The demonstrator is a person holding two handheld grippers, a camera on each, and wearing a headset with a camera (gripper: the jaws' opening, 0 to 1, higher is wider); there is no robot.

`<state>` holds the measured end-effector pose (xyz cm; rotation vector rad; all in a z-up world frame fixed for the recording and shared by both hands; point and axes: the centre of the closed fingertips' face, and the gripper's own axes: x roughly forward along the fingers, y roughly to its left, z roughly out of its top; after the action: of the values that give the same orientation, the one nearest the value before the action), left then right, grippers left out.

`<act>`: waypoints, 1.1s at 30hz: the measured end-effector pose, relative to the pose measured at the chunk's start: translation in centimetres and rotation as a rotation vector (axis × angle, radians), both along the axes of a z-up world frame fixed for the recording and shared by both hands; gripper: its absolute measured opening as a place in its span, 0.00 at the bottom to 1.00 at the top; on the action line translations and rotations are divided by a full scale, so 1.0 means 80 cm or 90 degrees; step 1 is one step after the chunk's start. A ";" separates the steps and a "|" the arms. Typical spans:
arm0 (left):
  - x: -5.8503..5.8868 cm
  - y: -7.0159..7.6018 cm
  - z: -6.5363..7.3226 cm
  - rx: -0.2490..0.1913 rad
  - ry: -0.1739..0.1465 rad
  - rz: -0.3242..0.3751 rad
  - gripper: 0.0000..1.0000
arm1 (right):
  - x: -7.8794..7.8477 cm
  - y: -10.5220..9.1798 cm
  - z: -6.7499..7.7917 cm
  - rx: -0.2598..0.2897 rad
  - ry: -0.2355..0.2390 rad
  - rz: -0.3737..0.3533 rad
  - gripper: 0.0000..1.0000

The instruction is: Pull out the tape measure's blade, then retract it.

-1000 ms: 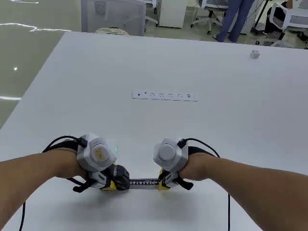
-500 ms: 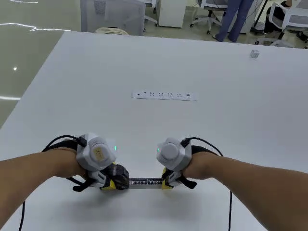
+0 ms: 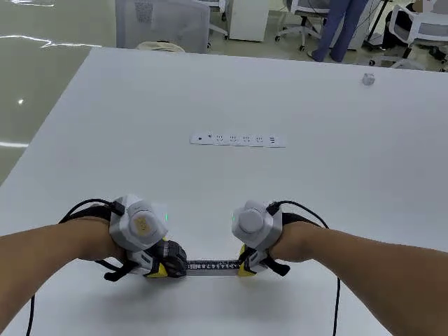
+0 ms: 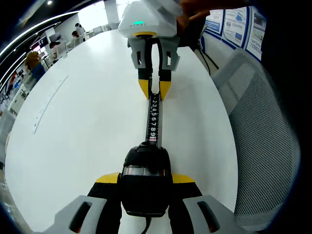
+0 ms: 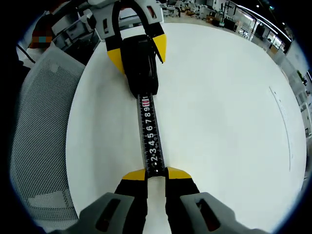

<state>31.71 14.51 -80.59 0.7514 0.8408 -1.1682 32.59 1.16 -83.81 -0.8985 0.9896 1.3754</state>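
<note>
Left gripper [image 3: 159,269] and right gripper [image 3: 245,269] point at each other, so straight ahead of each the other one blocks. The short gap between them is bridged by the blade [image 5: 149,141], low over the table [image 3: 294,182], running from the tape measure [image 4: 146,170] clamped in the left jaws to the right's pinched tips. Beyond both grippers, away from the person, the table is bare up to a power strip [image 3: 238,140], well apart. A small grey object [image 3: 368,79] sits far off to the right. Outward of each gripper the table is bare, but black cables [image 3: 84,208] loop off the wrists. On the person's side the table edge is near, with a mesh chair [image 4: 258,126] just past it.
</note>
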 end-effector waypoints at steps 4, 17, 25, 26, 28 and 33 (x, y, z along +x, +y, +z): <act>0.000 0.000 0.000 0.001 0.000 0.000 0.33 | 0.000 -0.004 0.000 -0.003 0.000 0.001 0.12; 0.000 0.000 -0.001 0.002 -0.001 0.000 0.33 | 0.002 -0.015 0.000 -0.003 0.000 -0.003 0.12; 0.000 0.000 -0.001 0.003 0.000 0.000 0.33 | 0.003 -0.022 -0.001 -0.003 0.000 -0.007 0.12; 0.000 0.000 -0.001 0.003 0.000 0.000 0.33 | 0.003 -0.023 0.000 -0.003 0.000 -0.008 0.12; 0.000 0.000 0.000 0.004 0.000 0.000 0.33 | 0.003 -0.024 0.000 -0.003 0.001 -0.009 0.12; 0.000 0.000 0.000 0.003 0.000 0.001 0.33 | 0.004 -0.027 0.000 -0.004 0.002 -0.011 0.12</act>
<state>31.71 14.52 -80.63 0.7549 0.8447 -1.1650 32.91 -1.03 -83.80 -0.8911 1.0015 1.3603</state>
